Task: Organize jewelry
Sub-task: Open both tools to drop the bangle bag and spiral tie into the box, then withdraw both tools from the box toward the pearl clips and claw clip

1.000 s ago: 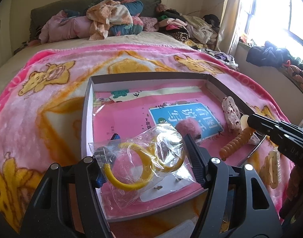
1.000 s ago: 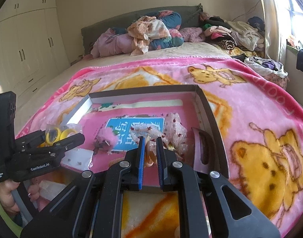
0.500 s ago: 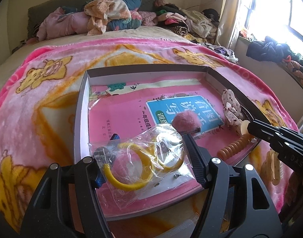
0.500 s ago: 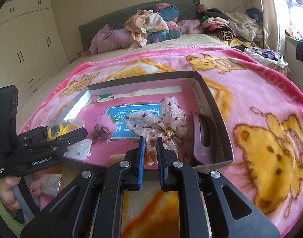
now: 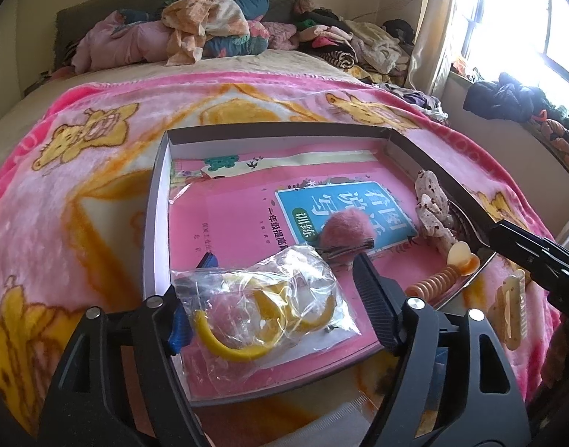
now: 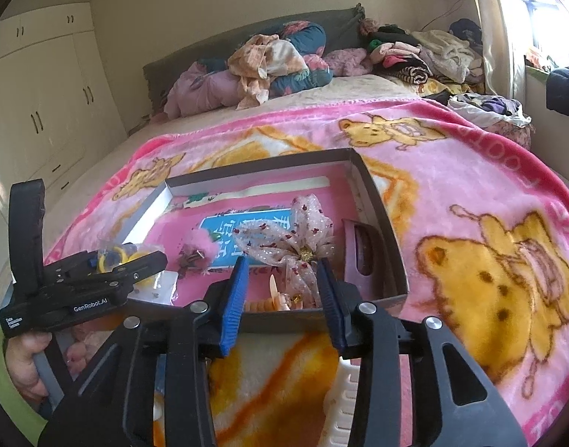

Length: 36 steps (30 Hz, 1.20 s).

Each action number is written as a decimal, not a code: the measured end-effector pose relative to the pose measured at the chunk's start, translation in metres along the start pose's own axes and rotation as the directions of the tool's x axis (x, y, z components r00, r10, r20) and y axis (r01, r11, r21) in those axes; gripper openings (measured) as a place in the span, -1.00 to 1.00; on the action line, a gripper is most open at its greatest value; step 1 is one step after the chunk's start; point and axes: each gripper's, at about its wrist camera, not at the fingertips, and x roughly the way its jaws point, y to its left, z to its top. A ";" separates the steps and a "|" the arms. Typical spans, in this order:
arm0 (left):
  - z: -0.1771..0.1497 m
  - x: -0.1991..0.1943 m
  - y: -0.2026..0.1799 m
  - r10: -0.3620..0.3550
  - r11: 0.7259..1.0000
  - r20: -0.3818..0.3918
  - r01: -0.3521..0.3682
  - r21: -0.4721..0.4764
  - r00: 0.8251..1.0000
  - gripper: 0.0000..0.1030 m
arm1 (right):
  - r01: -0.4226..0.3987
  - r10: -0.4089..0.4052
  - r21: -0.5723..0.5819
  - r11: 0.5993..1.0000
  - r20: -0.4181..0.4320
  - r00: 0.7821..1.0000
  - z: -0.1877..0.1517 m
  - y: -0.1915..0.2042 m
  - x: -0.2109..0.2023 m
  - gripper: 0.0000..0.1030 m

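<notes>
Both tools just opened. Left tool (image 5: pixel 273 290) now spread wide around bag of yellow bangles (image 5: pixel 262 309), lying in box (image 5: pixel 155 219) near corner. Right tool (image 6: pixel 282 290) parted, coil clip (image 6: pixel 260 303) released inside box front edge. Two items delivered.

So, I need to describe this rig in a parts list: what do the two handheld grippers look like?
Both are matte black plastic with silver screw heads at the finger pivots. The right gripper has ribbed blue pads on both fingers. The left gripper shows a blue pad on one finger and a ribbed black face on the other. Its body carries white "GenRobot.AI" lettering. A yellow-green sleeve shows beside its handle.
</notes>
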 end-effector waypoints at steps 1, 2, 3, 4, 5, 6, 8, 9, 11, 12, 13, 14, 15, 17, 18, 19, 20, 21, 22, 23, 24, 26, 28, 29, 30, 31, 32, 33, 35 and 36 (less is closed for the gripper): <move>-0.001 -0.001 0.000 -0.001 1.000 0.002 0.001 -0.001 1.000 0.36 | 0.002 -0.002 -0.003 1.000 0.002 1.000 -0.001 0.000 -0.002 -0.24; -0.001 -0.003 0.000 0.000 1.000 0.004 0.000 -0.003 1.000 0.40 | 0.005 -0.005 -0.004 1.000 0.005 1.000 -0.001 0.000 -0.003 -0.21; -0.001 -0.005 0.001 0.001 1.000 0.007 -0.001 -0.006 1.000 0.44 | 0.008 -0.008 -0.006 1.000 0.009 1.000 -0.002 0.000 -0.005 -0.15; -0.001 -0.007 0.000 0.003 1.000 0.011 -0.003 -0.009 1.000 0.46 | 0.007 -0.007 -0.007 1.000 0.011 1.000 -0.002 0.001 -0.006 -0.14; -0.001 -0.009 0.000 0.004 1.000 0.016 -0.004 -0.012 1.000 0.49 | 0.009 -0.009 -0.009 1.000 0.013 1.000 -0.002 0.001 -0.007 -0.13; -0.001 -0.013 -0.001 0.006 1.000 0.024 -0.006 -0.016 1.000 0.54 | 0.011 -0.010 -0.011 1.000 0.015 1.000 -0.003 0.002 -0.009 -0.12; -0.002 -0.020 -0.001 0.005 1.000 0.039 -0.004 -0.023 0.999 0.59 | 0.012 -0.012 -0.011 1.000 0.020 1.000 -0.004 0.002 -0.012 -0.05; -0.002 -0.022 -0.002 0.004 1.000 0.045 -0.003 -0.026 0.999 0.62 | 0.014 -0.013 -0.010 1.000 0.024 1.000 -0.004 0.002 -0.014 0.01; -0.003 -0.028 -0.001 0.004 0.999 0.059 -0.002 -0.035 0.998 0.70 | 0.016 -0.015 -0.008 1.000 0.029 0.999 -0.005 0.002 -0.018 0.11; -0.003 -0.031 -0.001 0.005 0.999 0.063 -0.003 -0.040 0.998 0.74 | 0.017 -0.017 -0.008 1.000 0.033 0.999 -0.006 0.002 -0.020 0.15; -0.004 -0.034 -0.001 0.006 0.999 0.067 -0.003 -0.043 0.998 0.76 | 0.020 -0.019 -0.008 1.000 0.036 0.999 -0.006 0.002 -0.022 0.19; -0.005 -0.037 -0.002 0.004 0.999 0.073 -0.001 -0.045 0.997 0.77 | 0.021 -0.021 -0.008 1.000 0.039 0.999 -0.007 0.002 -0.024 0.21; -0.004 -0.039 -0.002 0.003 0.999 0.077 0.001 -0.047 0.997 0.77 | 0.023 -0.023 -0.008 1.000 0.042 0.999 -0.008 0.002 -0.026 0.26; -0.004 -0.045 -0.003 0.003 0.999 0.091 0.001 -0.047 0.996 0.77 | 0.029 -0.028 -0.007 1.000 0.051 0.998 -0.008 0.001 -0.031 0.31; -0.004 -0.048 -0.004 0.006 0.999 0.098 -0.001 -0.046 0.995 0.77 | 0.030 -0.029 -0.006 1.000 0.053 0.998 -0.009 0.000 -0.032 0.31; -0.005 -0.051 -0.004 0.010 0.999 0.104 -0.005 -0.047 0.995 0.77 | 0.031 -0.030 -0.006 1.000 0.057 0.998 -0.010 0.000 -0.035 0.32; -0.005 -0.054 -0.005 0.012 0.999 0.108 -0.007 -0.048 0.994 0.77 | 0.033 -0.033 -0.005 0.999 0.060 0.998 -0.010 0.000 -0.037 0.34; -0.006 -0.057 -0.005 0.012 0.999 0.113 -0.007 -0.050 0.994 0.77 | 0.035 -0.034 -0.003 0.999 0.064 0.997 -0.011 -0.001 -0.040 0.36; -0.006 -0.061 -0.005 0.013 0.999 0.118 -0.007 -0.052 0.993 0.77 | 0.034 -0.033 -0.002 0.999 0.068 0.997 -0.011 -0.001 -0.042 0.38; -0.006 -0.062 -0.005 0.013 0.999 0.121 -0.006 -0.053 0.993 0.77 | 0.034 -0.034 -0.001 0.999 0.071 0.997 -0.012 -0.002 -0.045 0.39; -0.007 -0.065 -0.005 0.014 0.999 0.125 -0.007 -0.051 0.992 0.77 | 0.035 -0.035 -0.001 0.999 0.074 0.997 -0.012 -0.002 -0.048 0.40; -0.008 -0.069 -0.005 0.018 0.999 0.131 -0.011 -0.049 0.991 0.77 | 0.035 -0.034 0.000 0.999 0.081 0.996 -0.012 -0.001 -0.052 0.41; -0.010 -0.074 -0.005 0.022 0.999 0.135 -0.016 -0.048 0.991 0.77 | 0.034 -0.034 -0.003 0.999 0.087 0.996 -0.013 -0.001 -0.058 0.43; -0.010 -0.075 -0.004 0.023 0.999 0.136 -0.016 -0.048 0.990 0.77 | 0.035 -0.035 -0.006 0.999 0.089 0.995 -0.014 0.000 -0.059 0.43; -0.011 -0.078 -0.005 0.022 0.999 0.139 -0.015 -0.048 0.990 0.77 | 0.037 -0.036 -0.009 0.999 0.092 0.995 -0.014 0.000 -0.061 0.44; -0.011 -0.079 -0.004 0.022 0.999 0.140 -0.015 -0.048 0.990 0.77 | 0.037 -0.036 -0.012 0.999 0.094 0.995 -0.015 0.001 -0.063 0.44; -0.012 -0.082 -0.005 0.023 0.999 0.144 -0.016 -0.047 0.989 0.77 | 0.038 -0.037 -0.012 0.999 0.095 0.995 -0.015 0.001 -0.065 0.45; -0.013 -0.084 -0.005 0.022 0.999 0.147 -0.016 -0.046 0.989 0.77 | 0.039 -0.038 -0.012 0.999 0.097 0.995 -0.016 0.002 -0.067 0.45; -0.014 -0.088 -0.006 0.020 0.999 0.152 -0.014 -0.043 0.988 0.77 | 0.038 -0.037 -0.010 0.999 0.101 0.994 -0.018 0.003 -0.070 0.47; -0.015 -0.090 -0.006 0.019 0.999 0.153 -0.013 -0.042 0.988 0.77 | 0.038 -0.036 -0.011 0.999 0.102 0.994 -0.019 0.003 -0.071 0.49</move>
